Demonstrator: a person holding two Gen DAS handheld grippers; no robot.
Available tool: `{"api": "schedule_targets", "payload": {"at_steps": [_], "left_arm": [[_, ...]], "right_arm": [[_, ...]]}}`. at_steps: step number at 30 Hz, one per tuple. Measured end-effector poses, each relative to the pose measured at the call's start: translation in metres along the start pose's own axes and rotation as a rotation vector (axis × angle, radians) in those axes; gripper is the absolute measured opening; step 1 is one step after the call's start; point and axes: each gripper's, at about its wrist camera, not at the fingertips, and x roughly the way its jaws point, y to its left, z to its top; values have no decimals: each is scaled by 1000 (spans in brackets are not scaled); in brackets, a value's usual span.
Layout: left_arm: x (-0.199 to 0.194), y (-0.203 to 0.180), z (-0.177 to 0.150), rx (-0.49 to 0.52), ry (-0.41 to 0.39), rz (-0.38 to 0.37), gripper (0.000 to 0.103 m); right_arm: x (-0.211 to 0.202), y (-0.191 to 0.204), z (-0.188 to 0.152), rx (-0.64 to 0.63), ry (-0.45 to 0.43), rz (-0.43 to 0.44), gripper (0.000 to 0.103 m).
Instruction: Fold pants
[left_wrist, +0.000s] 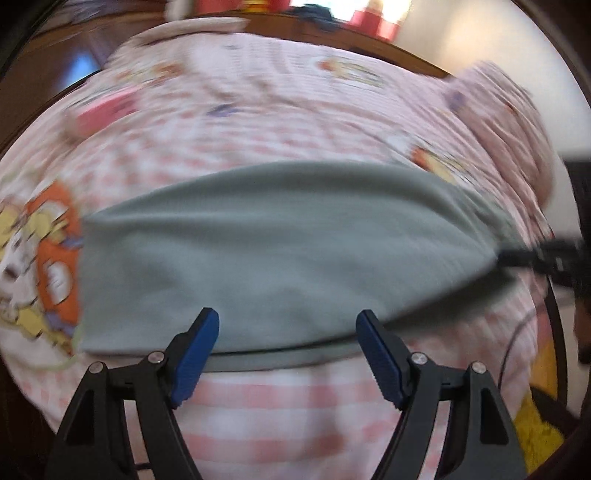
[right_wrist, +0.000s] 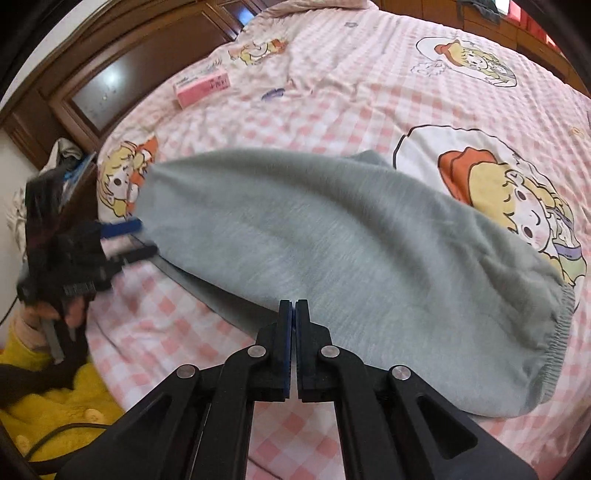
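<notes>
Pinching pants (right_wrist: 332, 236) edge – right gripper (right_wrist: 293, 306) clamped | left gripper (left_wrist: 286, 325) apart | one box (right_wrist: 202, 85)

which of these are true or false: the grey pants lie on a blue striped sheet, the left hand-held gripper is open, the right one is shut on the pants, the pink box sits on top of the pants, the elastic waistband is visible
1. The grey knit pants lie on a blue striped sheet. False: the bed sheet is pink-and-white checked with cartoon prints.
2. The left hand-held gripper is open. True: its blue fingers stand wide apart at the near edge of the pants.
3. The right hand-held gripper is shut on the pants. True: its jaws are closed at the fabric's near edge.
4. The pink rectangular box sits on top of the pants. False: it lies on the sheet, apart from them, toward the far side.
5. The gathered elastic waistband is visible. True, at the right end in the right wrist view.
</notes>
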Motion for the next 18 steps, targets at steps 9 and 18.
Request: {"api": "schedule_targets", "payload": {"at_steps": [9, 18], "left_arm": [[26, -64, -7, 205, 11, 26, 77], [10, -33, -7, 148, 16, -26, 8]], "right_arm": [[-2, -1, -2, -6, 2, 12, 2], [14, 0, -17, -8, 73, 55, 2]]}}
